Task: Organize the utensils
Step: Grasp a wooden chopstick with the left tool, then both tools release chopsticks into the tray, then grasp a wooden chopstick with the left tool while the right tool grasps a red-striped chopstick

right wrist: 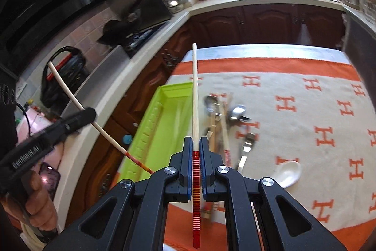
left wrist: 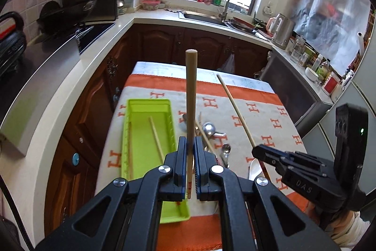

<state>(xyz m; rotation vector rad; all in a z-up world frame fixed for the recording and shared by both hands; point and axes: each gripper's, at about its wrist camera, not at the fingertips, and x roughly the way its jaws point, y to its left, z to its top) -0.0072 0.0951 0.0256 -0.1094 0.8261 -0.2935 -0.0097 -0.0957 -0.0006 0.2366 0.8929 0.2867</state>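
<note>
My left gripper point(left wrist: 190, 140) is shut on a pale wooden chopstick point(left wrist: 190, 95) that stands up above the table. My right gripper point(right wrist: 195, 140) is shut on a matching chopstick point(right wrist: 194, 91), gripped at its red-striped end. Each view also shows the other one: the right gripper point(left wrist: 257, 151) with its chopstick point(left wrist: 235, 107), and the left gripper point(right wrist: 90, 113) with its chopstick point(right wrist: 68, 91). Below lies a lime green tray point(left wrist: 164, 107) point(right wrist: 171, 88) holding a chopstick point(left wrist: 157, 140). Right of it sits a pile of metal spoons point(left wrist: 210, 128) point(right wrist: 237, 111) and a white ceramic spoon point(right wrist: 290, 172).
The table wears a cream cloth point(right wrist: 293, 133) with orange H marks and an orange border. A white counter point(left wrist: 98, 55) with a stove and pan runs along the left. A sink point(left wrist: 204, 17) lies under the window. A kettle point(left wrist: 283, 31) and jars stand on the right.
</note>
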